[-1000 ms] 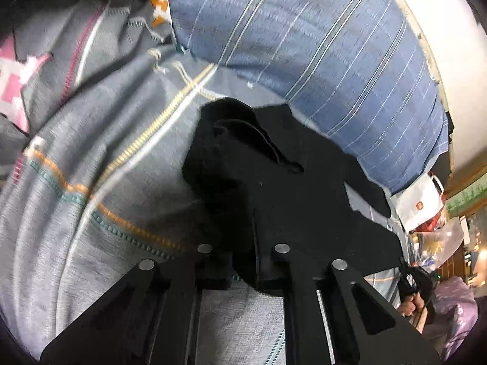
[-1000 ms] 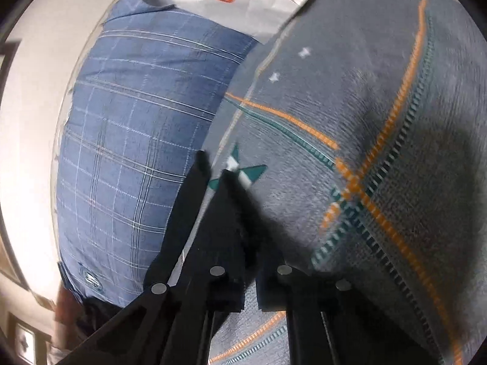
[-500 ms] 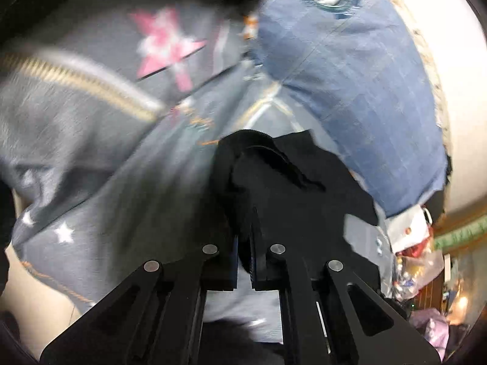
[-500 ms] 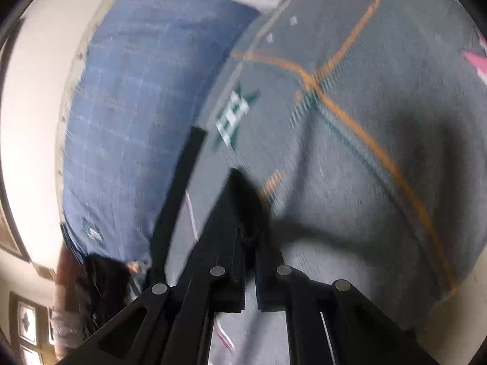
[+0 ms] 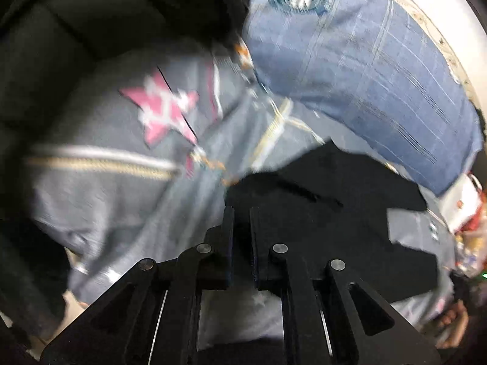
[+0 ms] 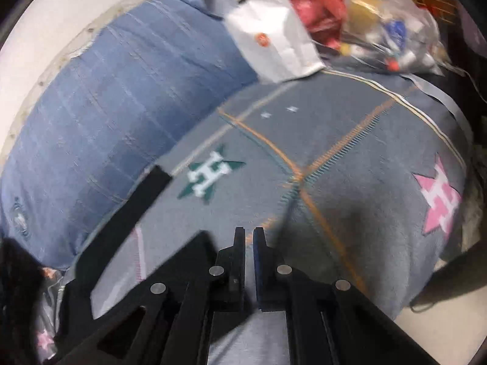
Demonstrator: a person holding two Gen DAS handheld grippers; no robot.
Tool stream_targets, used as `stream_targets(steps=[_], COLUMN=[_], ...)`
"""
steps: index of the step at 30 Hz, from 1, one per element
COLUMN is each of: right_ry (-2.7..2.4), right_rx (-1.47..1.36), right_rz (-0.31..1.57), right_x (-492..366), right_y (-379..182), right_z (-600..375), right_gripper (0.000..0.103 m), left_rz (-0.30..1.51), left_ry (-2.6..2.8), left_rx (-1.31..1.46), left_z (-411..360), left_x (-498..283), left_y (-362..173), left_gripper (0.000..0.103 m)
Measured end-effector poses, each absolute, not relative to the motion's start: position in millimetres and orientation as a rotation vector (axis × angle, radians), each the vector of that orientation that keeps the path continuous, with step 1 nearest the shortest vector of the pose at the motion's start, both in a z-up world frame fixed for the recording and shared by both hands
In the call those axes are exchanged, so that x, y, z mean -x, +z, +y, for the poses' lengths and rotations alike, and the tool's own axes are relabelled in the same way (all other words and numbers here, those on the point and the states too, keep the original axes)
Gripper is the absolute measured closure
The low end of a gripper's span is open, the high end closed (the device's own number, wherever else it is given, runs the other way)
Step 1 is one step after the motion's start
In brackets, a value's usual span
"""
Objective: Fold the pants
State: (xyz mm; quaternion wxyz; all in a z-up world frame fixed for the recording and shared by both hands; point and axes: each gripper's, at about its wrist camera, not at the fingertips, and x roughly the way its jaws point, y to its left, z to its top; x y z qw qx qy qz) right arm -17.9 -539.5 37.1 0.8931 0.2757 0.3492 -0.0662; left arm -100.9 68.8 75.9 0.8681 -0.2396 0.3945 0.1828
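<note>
The black pants [image 5: 334, 213] lie spread over a grey patterned bedspread [image 5: 106, 197]. My left gripper [image 5: 242, 213] is shut on their near edge, and the cloth runs from the fingertips off to the right. In the right wrist view a taut strip of the pants [image 6: 143, 200] climbs from the lower left beside the fingers. My right gripper [image 6: 249, 234] is shut above the bedspread [image 6: 350, 158]. It seems to pinch the black cloth at its left finger, but the pinch itself is mostly hidden.
A blue checked pillow [image 5: 365, 76] [image 6: 106, 106] lies along the wall side of the bed. A white paper bag [image 6: 274, 39] and a clear plastic bag of clutter [image 6: 380, 24] sit at the bed's far end. A hand [image 5: 450, 316] shows at the lower right.
Both grippers have risen and swung with the black cloth still in them. The pants are drawn out flatter to the right. The right view has rolled, bringing the bags into sight.
</note>
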Motion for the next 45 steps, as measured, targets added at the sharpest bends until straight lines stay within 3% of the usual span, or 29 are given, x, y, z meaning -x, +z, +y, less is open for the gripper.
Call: stream_targets(steps=[4, 5, 6, 7, 8, 11, 16, 18, 23, 27, 33, 36, 39, 41, 45], right_ry=[-0.083, -0.075, -0.067, -0.057, -0.048, -0.027, 0.004, 0.010, 0.024, 0.029, 0.089, 0.157, 0.187, 0.198, 0.162], right_rx=[-0.526, -0.520, -0.527, -0.532, -0.535, -0.544, -0.540, -0.527, -0.518, -0.532, -0.641, -0.828, -0.927, -0.988, -1.099], right_rz=[0.708, 0.722, 0.739, 0.751, 0.760, 0.769, 0.785, 0.789, 0.788, 0.779, 0.707, 0.700, 0.753, 0.790, 0.856], right_x=[7.3, 1.9, -2.7, -4.0, -7.4, -15.9, -25.1, -29.2, -32.0, -28.2, -39.1, -66.1, -106.9, -133.3, -172.1], right_y=[44.0, 42.9, 40.5, 37.6, 36.4, 34.5, 34.9, 35.4, 36.3, 37.5, 40.3, 35.2, 21.3, 8.5, -24.9], right_z=[-525.2, -516.1, -515.5, -504.9, -503.4, -498.0, -488.4, -488.2, -489.8, -490.6, -504.3, -522.9, -531.6, -531.4, -539.6], right_gripper=[0.098, 0.098, 0.098, 0.098, 0.098, 0.098, 0.097, 0.097, 0.097, 0.097, 0.097, 0.096, 0.085, 0.073, 0.072], left_rz=[0.700, 0.677, 0.670, 0.693, 0.743, 0.946, 1.132, 1.079, 0.812, 0.734, 0.769, 0.793, 0.875, 0.887, 0.908], left_ry=[0.394, 0.367, 0.293, 0.218, 0.131, -0.105, -0.123, -0.077, 0.308, 0.376, 0.309, 0.287, 0.274, 0.268, 0.267], left_rx=[0.559, 0.587, 0.640, 0.685, 0.732, 0.820, 0.924, 0.932, 0.694, 0.792, 0.761, 0.731, 0.687, 0.662, 0.693], left_z=[71.8, 71.0, 68.5, 67.2, 62.5, 35.1, 15.0, 30.3, 115.5, 152.5, 70.2, 31.2, 13.3, 11.0, 15.9], left_x=[102.6, 100.4, 92.6, 81.7, 67.2, 15.6, -40.6, -49.8, -59.2, -35.9, -17.1, -16.1, -26.5, -33.7, -36.7], left_y=[100.6, 104.6, 104.7, 100.5, 91.8, 50.0, -8.3, -3.2, 59.2, 76.9, 61.9, 42.5, 31.1, 31.1, 25.5], left_gripper=[0.096, 0.084, 0.060, 0.049, 0.047, 0.047, 0.049, 0.054, 0.054, 0.054, 0.053, 0.053, 0.053, 0.053, 0.053])
